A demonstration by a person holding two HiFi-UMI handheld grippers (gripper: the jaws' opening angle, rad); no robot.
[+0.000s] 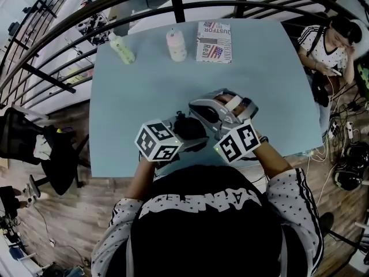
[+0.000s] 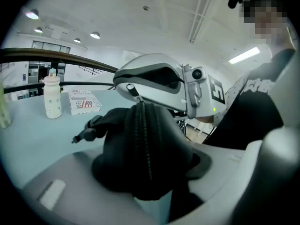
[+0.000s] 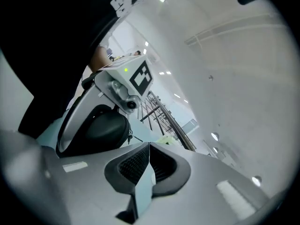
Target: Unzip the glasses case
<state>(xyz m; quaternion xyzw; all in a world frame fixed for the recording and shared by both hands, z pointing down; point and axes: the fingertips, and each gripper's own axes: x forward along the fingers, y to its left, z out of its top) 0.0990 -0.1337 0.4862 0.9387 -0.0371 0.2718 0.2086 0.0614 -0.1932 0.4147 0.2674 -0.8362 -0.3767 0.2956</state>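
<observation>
A black glasses case [image 1: 189, 127] is held just above the front of the pale blue table [image 1: 265, 85]. My left gripper [image 1: 183, 136] is shut on it. In the left gripper view the case [image 2: 140, 153] fills the space between the jaws, its zip [image 2: 142, 139] running up the middle with its teeth together. A short strap [image 2: 86, 129] hangs off the case's left side. My right gripper [image 1: 196, 108] reaches over the case's top end, close to the zip's end [image 2: 135, 93]. In its own view the right gripper [image 3: 148, 150] is shut, with nothing visible between the pads.
At the table's far side stand two pale bottles [image 1: 122, 49] [image 1: 176, 45] and a printed box [image 1: 214, 41]. A dark railing [image 1: 173, 4] curves behind the table. A person sits at the far right [image 1: 328, 39]. The table's front edge lies right under the grippers.
</observation>
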